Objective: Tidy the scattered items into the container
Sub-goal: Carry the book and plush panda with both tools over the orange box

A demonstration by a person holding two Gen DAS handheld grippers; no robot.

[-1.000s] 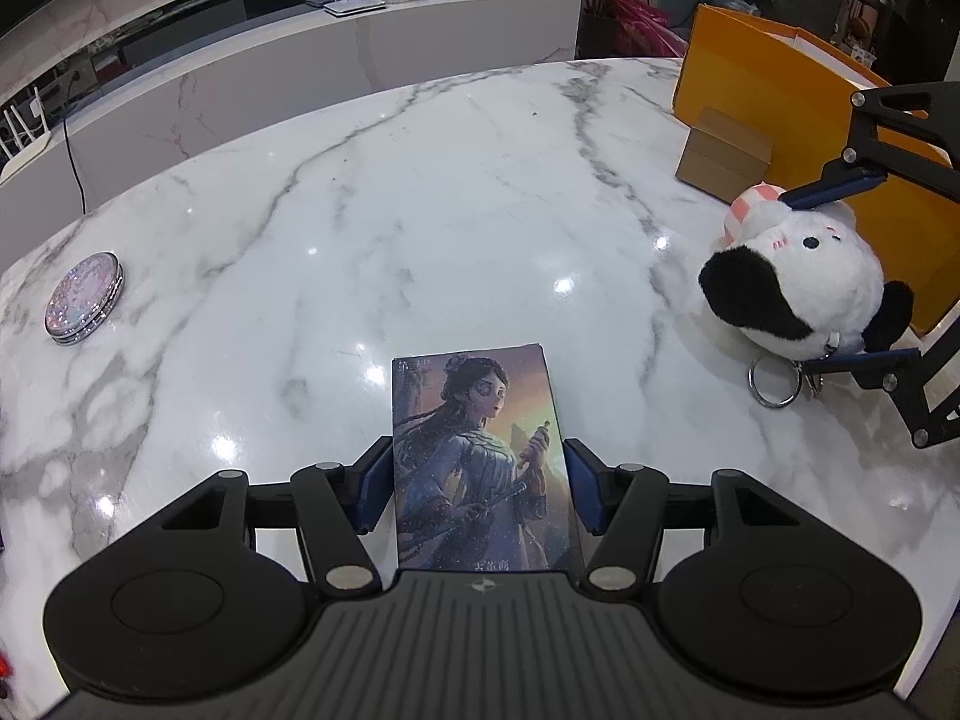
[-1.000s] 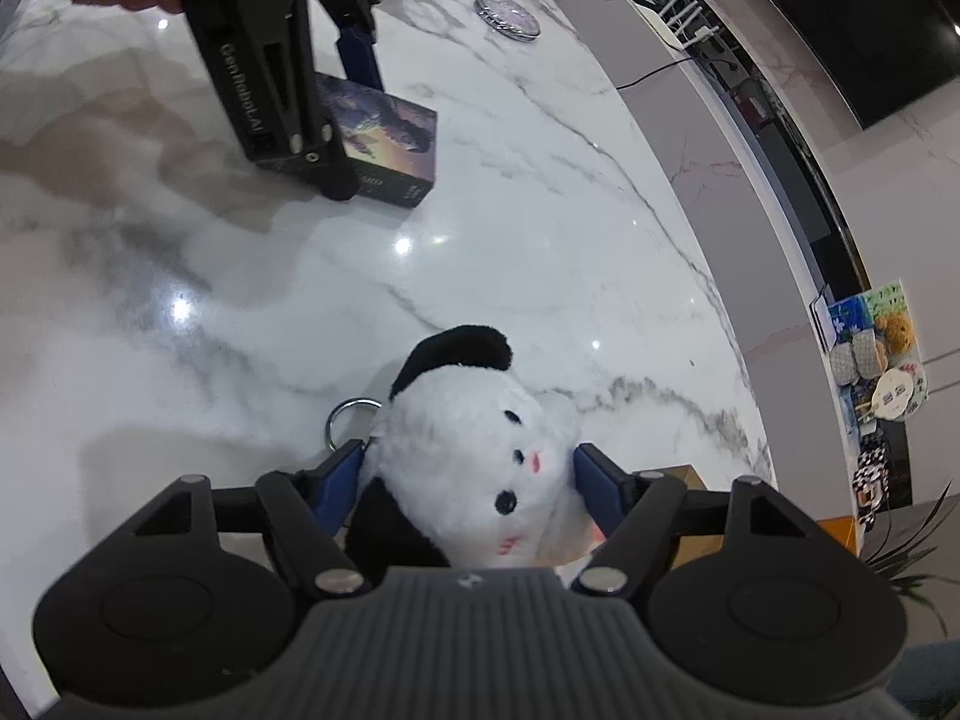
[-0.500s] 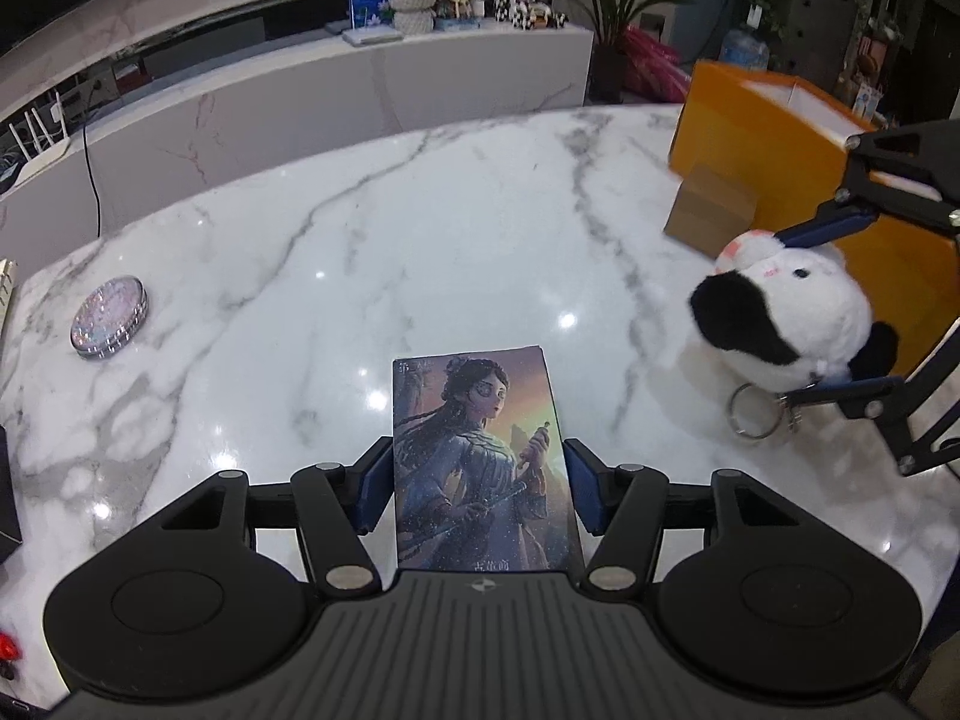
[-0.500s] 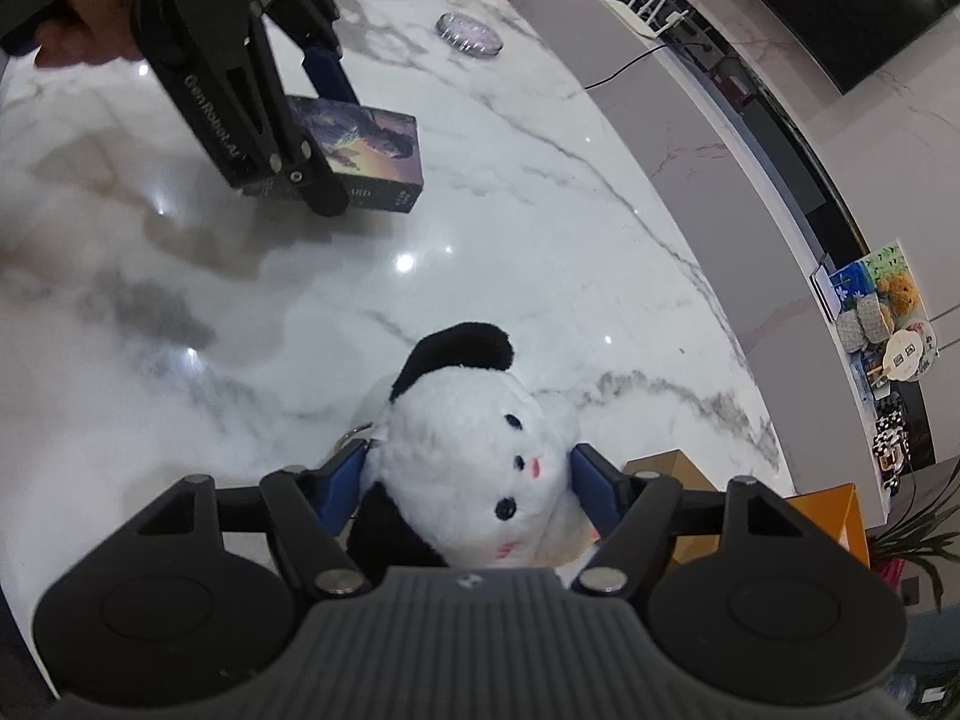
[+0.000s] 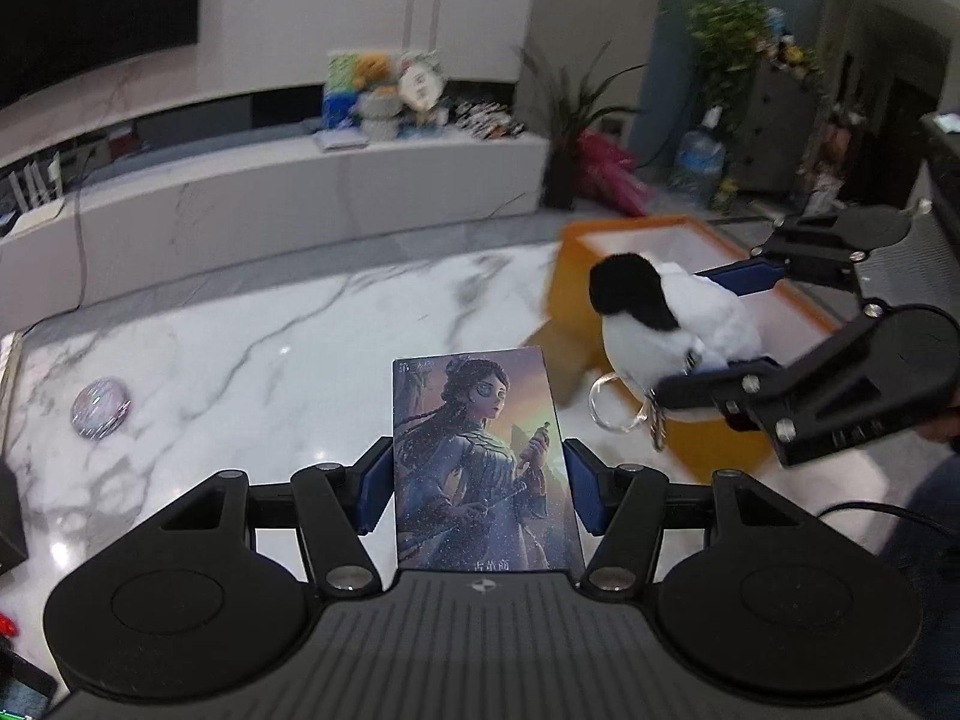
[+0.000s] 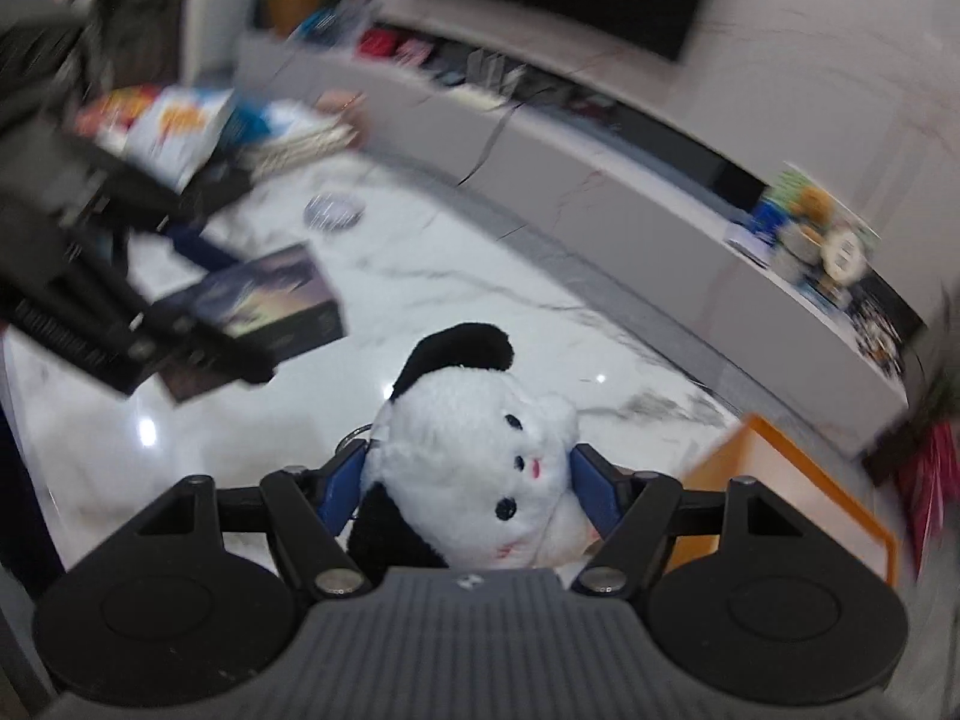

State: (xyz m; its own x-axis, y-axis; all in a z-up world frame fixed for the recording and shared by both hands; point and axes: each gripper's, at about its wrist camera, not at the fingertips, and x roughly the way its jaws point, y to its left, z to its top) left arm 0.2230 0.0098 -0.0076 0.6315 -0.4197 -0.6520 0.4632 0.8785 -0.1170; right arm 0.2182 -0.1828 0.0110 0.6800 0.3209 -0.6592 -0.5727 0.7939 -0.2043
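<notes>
Left wrist view: left gripper (image 5: 477, 489) clamps illustrated card box (image 5: 483, 468) above marble table (image 5: 240, 360). R gripper (image 6: 468, 480) squeezes plush toy (image 6: 480, 474) w/ keyring, held over orange container (image 5: 690, 246) rim.

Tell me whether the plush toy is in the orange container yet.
Not yet. The plush toy hangs clamped in the right hand-held gripper, by the orange container rim.

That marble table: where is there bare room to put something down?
The table is bare between the round disc and the orange box. It is crowded on the right, where plush, box and right gripper bunch together.
</notes>
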